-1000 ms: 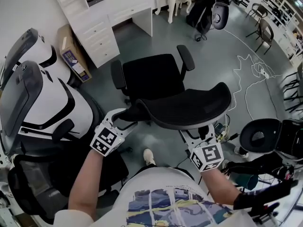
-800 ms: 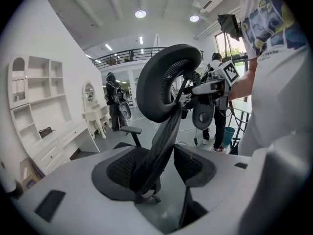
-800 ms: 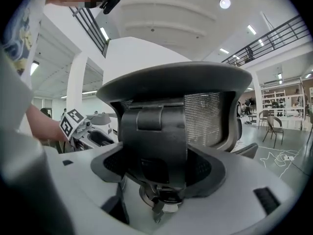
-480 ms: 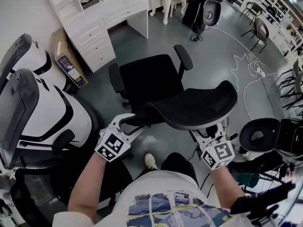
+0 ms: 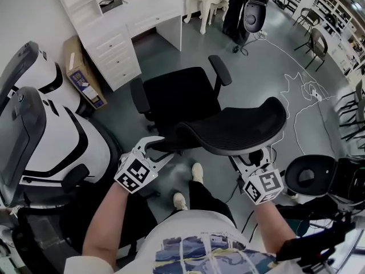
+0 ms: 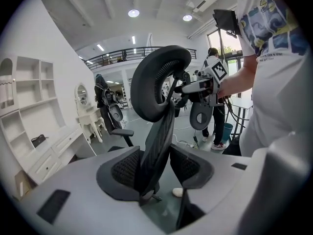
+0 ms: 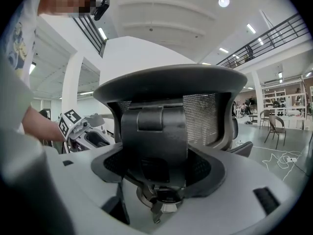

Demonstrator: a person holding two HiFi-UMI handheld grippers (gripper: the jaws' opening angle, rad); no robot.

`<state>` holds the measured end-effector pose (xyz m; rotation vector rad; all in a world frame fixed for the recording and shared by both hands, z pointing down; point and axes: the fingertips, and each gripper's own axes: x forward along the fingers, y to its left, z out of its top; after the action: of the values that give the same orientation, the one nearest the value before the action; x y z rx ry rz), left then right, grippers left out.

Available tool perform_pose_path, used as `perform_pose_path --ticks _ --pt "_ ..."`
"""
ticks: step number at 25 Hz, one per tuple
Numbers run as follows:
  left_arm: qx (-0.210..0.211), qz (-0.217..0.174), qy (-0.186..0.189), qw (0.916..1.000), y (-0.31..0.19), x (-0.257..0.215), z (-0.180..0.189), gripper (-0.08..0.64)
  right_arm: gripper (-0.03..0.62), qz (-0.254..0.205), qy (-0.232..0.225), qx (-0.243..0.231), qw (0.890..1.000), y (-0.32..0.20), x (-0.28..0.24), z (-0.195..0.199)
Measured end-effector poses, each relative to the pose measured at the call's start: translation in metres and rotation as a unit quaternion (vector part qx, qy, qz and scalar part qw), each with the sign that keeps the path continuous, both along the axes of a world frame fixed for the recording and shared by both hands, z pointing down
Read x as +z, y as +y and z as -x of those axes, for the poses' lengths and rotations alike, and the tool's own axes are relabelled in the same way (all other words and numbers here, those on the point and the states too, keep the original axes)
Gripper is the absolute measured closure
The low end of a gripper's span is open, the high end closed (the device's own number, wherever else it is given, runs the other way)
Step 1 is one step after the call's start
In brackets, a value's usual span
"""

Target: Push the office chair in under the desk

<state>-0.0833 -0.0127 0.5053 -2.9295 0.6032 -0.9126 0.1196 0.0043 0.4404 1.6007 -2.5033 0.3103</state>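
Black mesh office chair [image 5: 234, 129] short of the white desk [image 5: 140, 13], left gripper [image 5: 154, 148] clamped on its backrest edge, right gripper [image 5: 252, 160] clamped on the opposite edge.

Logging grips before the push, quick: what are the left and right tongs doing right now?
Left tongs: closed on the chair backrest, at its side edge.
Right tongs: closed on the bracket behind the backrest.

left tongs [image 5: 153, 148] clamped on backrest [image 5: 239, 127] | right tongs [image 5: 246, 160] clamped on backrest | forearms forward
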Motion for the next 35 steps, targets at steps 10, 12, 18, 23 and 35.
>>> perform_pose_path --ticks 10,12,18,23,35 --pt "-0.007 0.023 -0.01 0.9997 -0.057 0.002 0.008 0.351 0.262 -0.003 0.006 -0.009 1.0 -0.052 0.0 0.01" --pt "-0.008 0.028 -0.01 0.9995 -0.069 0.003 0.008 0.35 0.262 0.0 0.01 -0.013 1.0 -0.064 0.0 0.011" --pt "-0.01 0.033 -0.015 0.9993 -0.107 0.003 -0.001 0.356 0.262 -0.001 0.015 -0.024 1.0 -0.104 0.0 0.003" --pt "-0.009 0.039 -0.017 0.9991 -0.134 0.005 -0.016 0.365 0.264 0.001 0.021 -0.047 0.999 -0.136 0.002 -0.011" --pt "-0.018 0.035 -0.009 0.9992 -0.195 0.004 -0.047 0.377 0.265 -0.003 0.018 -0.079 0.997 -0.213 0.001 -0.045"
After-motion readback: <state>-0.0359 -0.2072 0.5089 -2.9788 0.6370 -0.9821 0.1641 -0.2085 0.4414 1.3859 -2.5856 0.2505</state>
